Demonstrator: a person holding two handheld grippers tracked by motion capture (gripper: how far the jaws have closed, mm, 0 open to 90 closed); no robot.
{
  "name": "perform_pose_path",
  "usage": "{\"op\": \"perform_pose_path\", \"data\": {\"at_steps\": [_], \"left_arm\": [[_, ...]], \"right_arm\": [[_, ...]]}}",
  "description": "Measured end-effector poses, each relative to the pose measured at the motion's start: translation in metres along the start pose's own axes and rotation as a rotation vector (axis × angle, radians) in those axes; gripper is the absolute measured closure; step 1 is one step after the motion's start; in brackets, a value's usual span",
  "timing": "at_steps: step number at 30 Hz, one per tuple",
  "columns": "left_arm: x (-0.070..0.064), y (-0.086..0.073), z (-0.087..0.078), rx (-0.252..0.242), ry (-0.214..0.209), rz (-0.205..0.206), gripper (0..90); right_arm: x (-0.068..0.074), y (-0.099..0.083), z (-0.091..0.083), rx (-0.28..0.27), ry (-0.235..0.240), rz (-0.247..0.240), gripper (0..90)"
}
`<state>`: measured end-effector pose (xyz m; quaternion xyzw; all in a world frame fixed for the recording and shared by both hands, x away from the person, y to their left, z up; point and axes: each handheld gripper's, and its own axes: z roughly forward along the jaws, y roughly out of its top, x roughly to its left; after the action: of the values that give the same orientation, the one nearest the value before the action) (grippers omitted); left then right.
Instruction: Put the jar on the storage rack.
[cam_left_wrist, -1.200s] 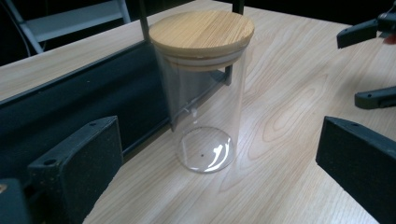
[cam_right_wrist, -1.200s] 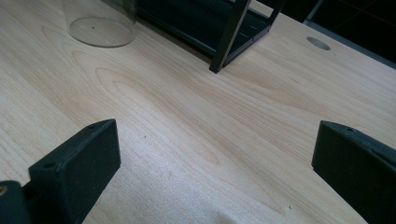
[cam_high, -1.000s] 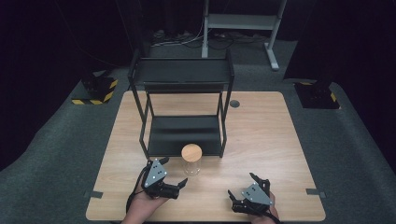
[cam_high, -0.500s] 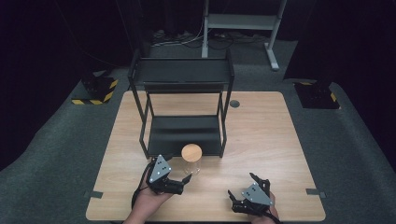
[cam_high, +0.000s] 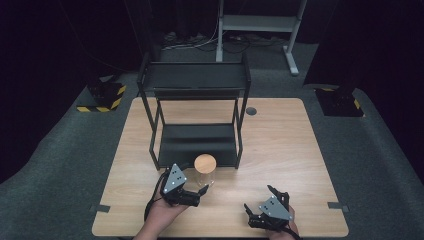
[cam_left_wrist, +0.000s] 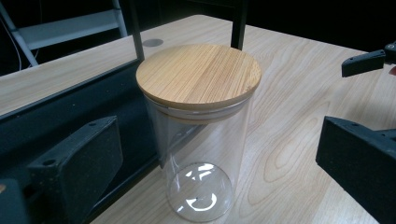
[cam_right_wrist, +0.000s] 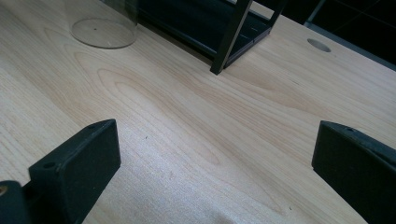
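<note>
A: Starting at my left, what do I have?

B: On the table (cam_high: 300, 145), my left gripper (cam_high: 196, 196) lies near the front edge, held in the hand (cam_high: 162, 215). In the left gripper view its jaws stand wide apart, one at each lower corner.

A: And the jar?

B: The jar (cam_high: 204, 174) stands upright just ahead of those jaws, in line with the gap between them, but not between the pads. It is clear glass, capped by a round wooden lid (cam_left_wrist: 198, 74) that sits flat on it. I see no contact between jar and jaws.

A: What lies behind it?

B: The black rack (cam_high: 195, 110), two tiers. The jar stands on the table just in front of the rack's lower shelf (cam_left_wrist: 70, 116), near its front edge; whether they touch I cannot tell.

A: Moving right?

B: My right gripper (cam_high: 263, 206) rests near the front edge, well apart from the jar. In the right gripper view its jaws are also spread, with only bare wood between them. The jar's base (cam_right_wrist: 103, 31) shows at upper left there, a rack leg (cam_right_wrist: 231, 37) farther right, and a round hole (cam_right_wrist: 319, 45) in the tabletop beyond.
</note>
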<state>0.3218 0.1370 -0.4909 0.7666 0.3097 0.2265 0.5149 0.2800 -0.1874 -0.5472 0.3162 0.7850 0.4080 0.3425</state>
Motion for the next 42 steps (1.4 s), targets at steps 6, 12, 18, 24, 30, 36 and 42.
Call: {"op": "perform_pose_path", "data": {"at_steps": [6, 12, 18, 24, 30, 36, 42], "left_arm": [[0.000, 0.000, 0.006, -0.001, 0.001, -0.001, 0.7], [0.003, 0.000, 0.012, -0.013, -0.002, -0.024, 0.7], [0.004, -0.002, 0.016, -0.012, -0.004, -0.029, 0.7], [0.006, -0.004, 0.017, -0.015, -0.004, -0.037, 0.7], [0.006, -0.006, 0.021, -0.011, -0.008, -0.038, 0.7], [0.007, -0.008, 0.027, -0.013, -0.007, -0.051, 1.1], [0.008, -0.007, 0.033, -0.023, -0.005, -0.066, 3.7]], "right_arm": [[0.000, 0.000, 0.000, 0.006, 0.004, 0.001, 0.3], [0.000, 0.000, 0.001, 0.009, 0.008, -0.003, 0.3], [0.000, 0.000, 0.000, 0.007, 0.006, -0.001, 0.3], [0.000, 0.000, 0.001, 0.007, 0.007, -0.004, 0.3], [0.000, 0.000, 0.001, 0.009, 0.006, -0.001, 0.3], [0.000, 0.000, 0.001, 0.008, 0.007, 0.000, 0.3], [-0.001, 0.000, 0.000, 0.009, 0.007, 0.005, 0.3]]}}
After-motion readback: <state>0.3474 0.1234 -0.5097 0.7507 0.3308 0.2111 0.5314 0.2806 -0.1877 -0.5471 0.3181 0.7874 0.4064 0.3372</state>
